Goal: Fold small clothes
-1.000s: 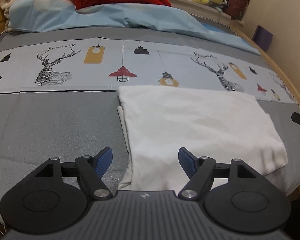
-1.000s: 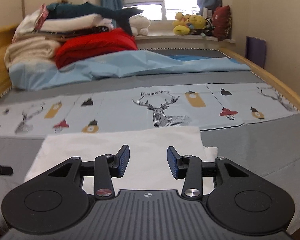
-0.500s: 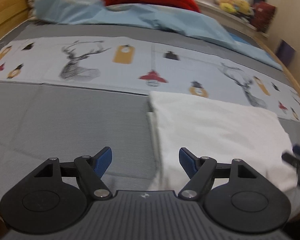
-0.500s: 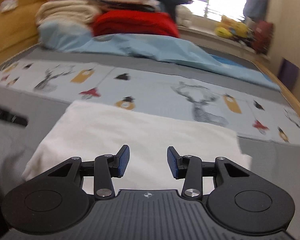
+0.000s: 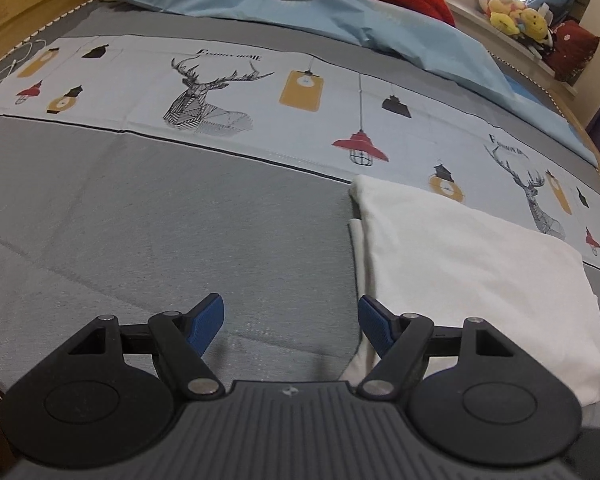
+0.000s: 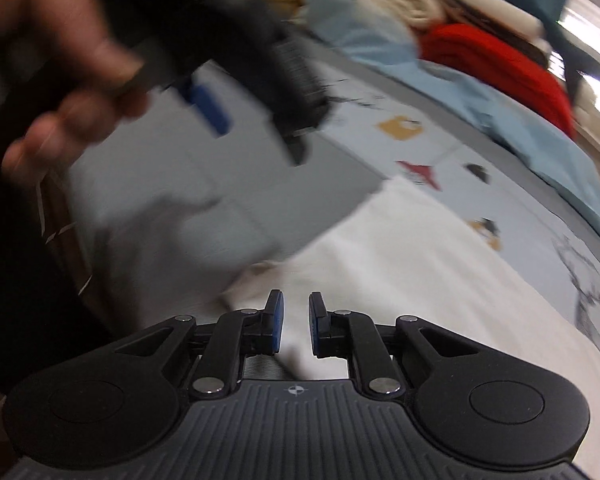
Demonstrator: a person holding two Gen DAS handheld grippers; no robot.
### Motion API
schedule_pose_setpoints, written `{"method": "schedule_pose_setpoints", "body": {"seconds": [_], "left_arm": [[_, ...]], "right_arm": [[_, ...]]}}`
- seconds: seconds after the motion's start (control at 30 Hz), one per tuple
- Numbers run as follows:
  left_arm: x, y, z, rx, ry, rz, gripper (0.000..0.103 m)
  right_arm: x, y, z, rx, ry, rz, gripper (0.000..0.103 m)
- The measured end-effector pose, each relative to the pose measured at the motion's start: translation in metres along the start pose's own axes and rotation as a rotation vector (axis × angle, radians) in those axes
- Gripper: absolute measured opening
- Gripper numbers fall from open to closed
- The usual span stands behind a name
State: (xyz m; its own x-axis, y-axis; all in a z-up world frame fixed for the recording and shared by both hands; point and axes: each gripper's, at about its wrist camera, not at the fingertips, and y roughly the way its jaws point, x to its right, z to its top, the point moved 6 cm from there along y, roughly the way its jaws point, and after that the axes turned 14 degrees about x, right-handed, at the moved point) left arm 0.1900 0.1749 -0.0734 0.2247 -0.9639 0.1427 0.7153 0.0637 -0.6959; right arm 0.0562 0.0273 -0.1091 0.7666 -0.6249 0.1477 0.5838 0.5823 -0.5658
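Folded white garment (image 5: pixel 472 264) lies flat near bed (image 5: pixel 180 208) front edge. Right gripper (image 6: pixel 296 326) jaws nearly closed over its near-left corner, grip unclear. Left gripper (image 5: pixel 291 322) jaws wide open, empty, at its left edge.

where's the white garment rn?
The folded white garment lies flat on the grey bedspread, right of centre in the left wrist view, its far edge touching the deer-print band. The right gripper is over its corner.
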Motion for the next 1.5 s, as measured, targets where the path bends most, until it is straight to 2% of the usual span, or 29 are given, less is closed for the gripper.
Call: {"method": "schedule_pose_setpoints", "body": {"seconds": [0.07,0.23,0.33,0.43,0.57,0.6,0.63,0.73,0.87,1.0,1.17,1.3,1.37,1.4,1.43,1.47,1.5], "left_arm": [[-0.005,0.001,0.001,-0.003,-0.005,0.003,0.079],[-0.015,0.005,0.003,-0.016,-0.019,0.009,0.079],[-0.020,0.008,0.004,-0.025,-0.027,0.009,0.079],[-0.023,0.010,0.005,-0.031,-0.032,0.009,0.079],[-0.025,0.014,0.005,-0.040,-0.047,-0.005,0.079],[-0.026,0.015,0.005,-0.045,-0.060,-0.016,0.079],[-0.026,0.016,0.005,-0.052,-0.080,-0.031,0.079],[-0.025,0.023,0.007,-0.082,-0.146,-0.088,0.079],[-0.016,0.038,0.007,-0.169,-0.281,-0.220,0.080],[0.001,0.055,0.007,-0.227,-0.366,-0.305,0.081],[0.025,0.089,0.006,-0.312,-0.385,-0.346,0.082],[0.037,0.116,0.000,-0.369,-0.382,-0.324,0.081],[0.043,0.125,-0.001,-0.384,-0.400,-0.349,0.079],[0.047,0.128,-0.002,-0.390,-0.402,-0.363,0.073],[0.052,0.130,-0.003,-0.397,-0.395,-0.379,0.061],[0.056,0.132,-0.004,-0.396,-0.382,-0.383,0.053],[0.059,0.133,-0.004,-0.387,-0.362,-0.377,0.034]], "right_arm": [[-0.008,0.010,-0.002,-0.023,-0.009,0.024,0.016],[-0.020,0.031,-0.007,-0.064,-0.028,0.059,0.027],[-0.025,0.040,-0.010,-0.092,-0.034,0.075,0.028],[-0.032,0.051,-0.016,-0.121,-0.074,0.066,0.029],[-0.034,0.056,-0.014,-0.107,-0.086,0.055,0.028],[-0.033,0.057,-0.012,-0.105,-0.080,0.053,0.025],[-0.032,0.056,-0.011,-0.100,-0.076,0.054,0.016],[-0.027,0.048,-0.001,-0.057,-0.054,0.054,0.011],[-0.011,0.027,0.015,0.025,0.022,0.038,0.009],[0.004,0.007,0.027,0.089,0.099,0.021,0.009],[0.019,-0.011,0.032,0.137,0.169,0.009,0.009],[0.031,-0.026,0.036,0.167,0.197,0.011,0.008],[0.036,-0.034,0.036,0.178,0.206,0.013,0.008],[0.038,-0.038,0.036,0.182,0.211,0.015,0.008],[0.039,-0.039,0.036,0.184,0.213,0.016,0.008],[0.040,-0.041,0.036,0.184,0.211,0.019,0.008],[0.039,-0.041,0.036,0.182,0.209,0.021,0.008]]}}
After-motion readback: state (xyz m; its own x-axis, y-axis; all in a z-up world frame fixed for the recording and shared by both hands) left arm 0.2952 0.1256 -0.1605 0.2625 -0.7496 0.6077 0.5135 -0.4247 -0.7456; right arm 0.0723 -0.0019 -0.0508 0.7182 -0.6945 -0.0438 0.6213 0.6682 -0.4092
